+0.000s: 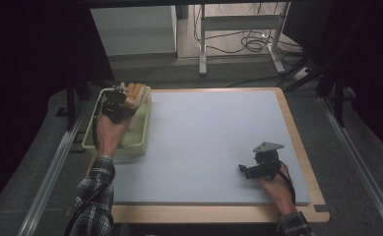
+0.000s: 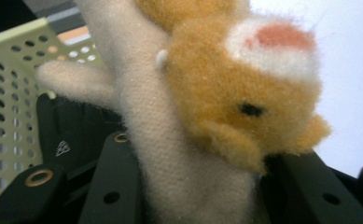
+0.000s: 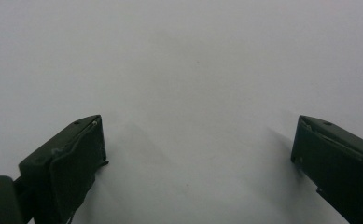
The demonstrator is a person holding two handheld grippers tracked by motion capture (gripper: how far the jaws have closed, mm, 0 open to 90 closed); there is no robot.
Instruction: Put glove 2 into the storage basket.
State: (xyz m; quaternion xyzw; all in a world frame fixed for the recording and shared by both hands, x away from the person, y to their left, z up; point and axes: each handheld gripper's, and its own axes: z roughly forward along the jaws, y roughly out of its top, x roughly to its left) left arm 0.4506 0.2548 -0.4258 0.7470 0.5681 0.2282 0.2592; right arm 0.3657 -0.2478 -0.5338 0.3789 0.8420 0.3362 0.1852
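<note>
- Your left tool (image 1: 121, 102) was clenched on a plush toy (image 2: 207, 107), its black jaws pressed against both sides of the toy's cream body, as the left gripper view showed.
- The toy had orange fur on its head, a white patch with a pink spot, and a small black eye; a cream limb stuck out to one side toward the basket wall.
- In the high view, your left hand (image 1: 111, 129) held that tool over the far end of a pale green basket (image 1: 142, 137), and the toy's orange and cream fur showed just past the tool at the basket's far rim.
- The basket had perforated walls and sat at the left edge of the counter (image 1: 218, 214), near its far left corner, beside the light grey mat (image 1: 204, 142) that covered most of the wooden top.
- I could not tell whether the toy touched the basket floor or hung above it.
- Your right tool (image 1: 241, 168) was released: in the right gripper view its two jaws stood wide apart with nothing but bare mat between them.
- That tool rested low on the mat near the counter's near right corner, well apart from the basket, with your right hand (image 1: 277, 184) behind it and the grey three-cornered plate on top.
- Plaid sleeves covered both of your forearms at the near edge.
</note>
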